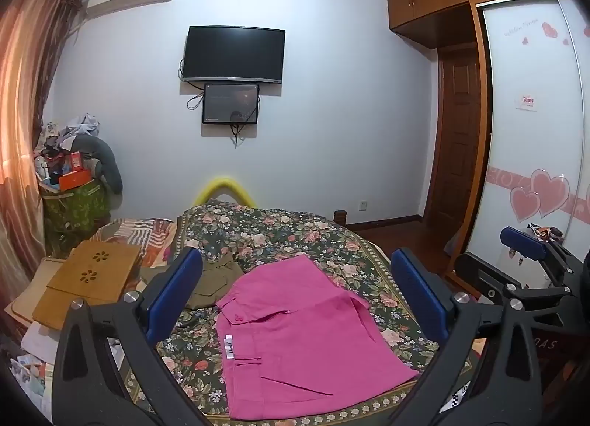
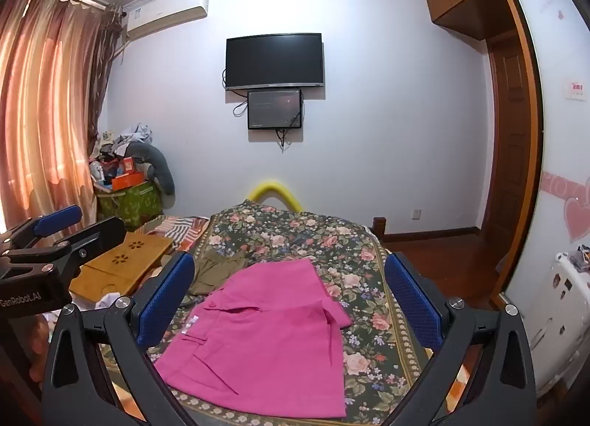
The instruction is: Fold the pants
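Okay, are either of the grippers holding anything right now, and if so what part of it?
Nothing is held. The left gripper and right gripper are both open above the bed, and the pink pants lie flat on the floral bedspread, untouched.

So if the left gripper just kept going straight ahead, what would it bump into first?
Probably the pink pants. The left gripper is open and holds nothing, and the pants lie on the floral bedspread right between its fingers. How steeply it tilts down is hard to judge, so it might reach the bedspread beyond instead.
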`<state>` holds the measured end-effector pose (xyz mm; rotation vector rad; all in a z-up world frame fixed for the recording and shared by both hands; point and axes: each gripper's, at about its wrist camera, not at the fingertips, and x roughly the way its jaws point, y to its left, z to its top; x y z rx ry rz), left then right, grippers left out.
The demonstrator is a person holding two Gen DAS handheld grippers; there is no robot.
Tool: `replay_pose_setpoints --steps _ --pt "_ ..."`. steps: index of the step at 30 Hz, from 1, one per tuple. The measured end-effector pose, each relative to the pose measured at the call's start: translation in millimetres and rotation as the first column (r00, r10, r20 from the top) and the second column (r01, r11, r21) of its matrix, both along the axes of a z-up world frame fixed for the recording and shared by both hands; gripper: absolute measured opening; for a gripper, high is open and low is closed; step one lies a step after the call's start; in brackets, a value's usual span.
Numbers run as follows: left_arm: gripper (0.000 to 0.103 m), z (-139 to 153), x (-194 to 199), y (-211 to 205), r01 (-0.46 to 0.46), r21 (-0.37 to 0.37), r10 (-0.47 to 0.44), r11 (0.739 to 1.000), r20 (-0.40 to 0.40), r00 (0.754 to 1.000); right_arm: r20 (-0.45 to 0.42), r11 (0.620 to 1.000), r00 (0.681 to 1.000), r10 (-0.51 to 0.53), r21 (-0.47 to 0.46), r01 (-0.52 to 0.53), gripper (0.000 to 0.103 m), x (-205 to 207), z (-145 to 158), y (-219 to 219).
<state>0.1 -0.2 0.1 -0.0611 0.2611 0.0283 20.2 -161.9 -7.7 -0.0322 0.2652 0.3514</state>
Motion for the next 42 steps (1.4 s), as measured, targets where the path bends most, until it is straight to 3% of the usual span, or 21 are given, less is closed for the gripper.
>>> replay_pose_setpoints --steps 3,18,42 --pt "0.103 -1.4 -4.5 0.2 0.014 -0.006 -0.014 1.0 0.027 1.0 -0.003 1.0 1.0 0.001 0.005 -0.001 0.103 0.2 -0.1 0.0" --pt "0.103 -1.5 -2.9 -4.0 0.015 0.021 -0.015 1.0 0.015 1.0 -0.014 1.0 1.0 -0.016 0.019 0.016 0.103 -0.8 -2.6 -2.7" --pt "0.103 -4.7 3.4 0.5 0.015 -0.008 -0.015 1.0 0.005 1.0 -0.017 1.0 1.0 -0.017 0.023 0.018 0.103 -0.8 -3.5 -2.6"
